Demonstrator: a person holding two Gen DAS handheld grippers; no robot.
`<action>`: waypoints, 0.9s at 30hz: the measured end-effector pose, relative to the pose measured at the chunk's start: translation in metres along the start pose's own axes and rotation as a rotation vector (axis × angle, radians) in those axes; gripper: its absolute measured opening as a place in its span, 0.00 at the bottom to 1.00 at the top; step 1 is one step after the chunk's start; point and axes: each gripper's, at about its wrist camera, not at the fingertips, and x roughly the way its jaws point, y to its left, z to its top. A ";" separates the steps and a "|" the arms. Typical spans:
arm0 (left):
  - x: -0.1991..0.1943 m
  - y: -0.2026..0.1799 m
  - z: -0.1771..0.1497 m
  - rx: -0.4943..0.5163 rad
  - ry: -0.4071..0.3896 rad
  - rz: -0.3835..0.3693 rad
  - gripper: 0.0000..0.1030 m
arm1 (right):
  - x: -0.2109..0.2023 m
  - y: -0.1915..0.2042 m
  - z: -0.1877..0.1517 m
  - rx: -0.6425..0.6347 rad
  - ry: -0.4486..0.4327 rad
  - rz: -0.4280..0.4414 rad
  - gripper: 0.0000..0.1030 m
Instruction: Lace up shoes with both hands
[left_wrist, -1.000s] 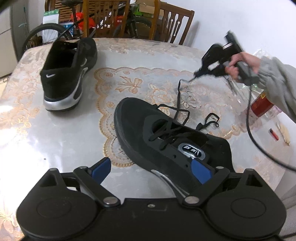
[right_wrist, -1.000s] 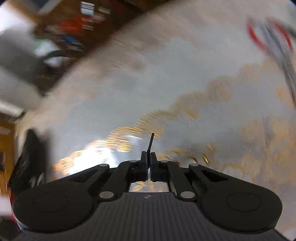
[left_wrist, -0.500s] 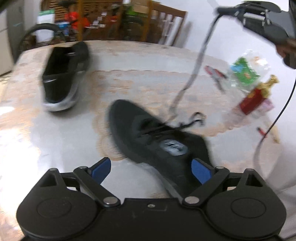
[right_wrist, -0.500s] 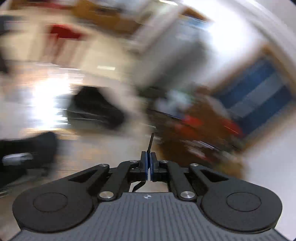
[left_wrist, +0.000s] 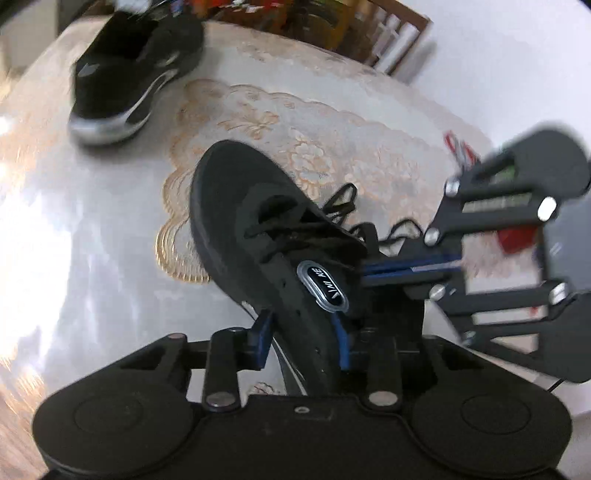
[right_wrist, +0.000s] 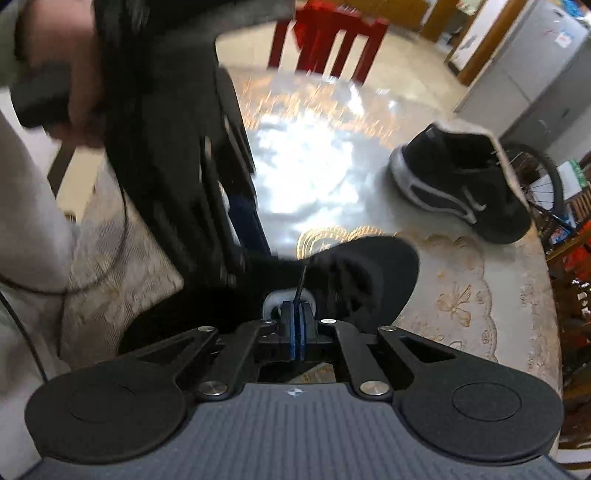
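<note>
A black shoe (left_wrist: 236, 206) lies on the table right in front of my left gripper (left_wrist: 301, 336). Its jaws are closing, and the blue pads (left_wrist: 262, 332) sit on either side of the shoe's side wall by the oval logo badge (left_wrist: 321, 284). Loose black lace (left_wrist: 340, 203) trails from the eyelets to the right. My right gripper (right_wrist: 297, 314) is shut on the lace's stiff tip (right_wrist: 300, 284), which sticks out past the pads just over the shoe (right_wrist: 369, 266). In the left wrist view, the right gripper (left_wrist: 369, 269) comes in from the right at the tongue.
A second black shoe (left_wrist: 129, 70) with a silver sole stands at the far left of the table (left_wrist: 92, 258), and shows at the right in the right wrist view (right_wrist: 461, 184). Red-handled pliers (left_wrist: 458, 146) lie on the far right. Wooden chairs (left_wrist: 391, 40) and a bicycle (right_wrist: 535, 184) ring the table.
My left gripper dropped onto the near shoe and its jaws narrowed around the side wall. The right gripper swung from high above down to the shoe's tongue, still holding the lace tip.
</note>
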 end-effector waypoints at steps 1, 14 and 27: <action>0.000 0.005 -0.001 -0.036 -0.006 -0.018 0.30 | 0.006 0.002 0.002 -0.023 0.028 0.006 0.03; -0.003 0.040 -0.014 -0.237 -0.025 -0.141 0.40 | 0.035 -0.007 0.004 -0.166 0.027 0.038 0.03; 0.000 0.048 -0.019 -0.255 -0.032 -0.158 0.48 | 0.012 0.015 0.004 -0.220 -0.016 0.080 0.03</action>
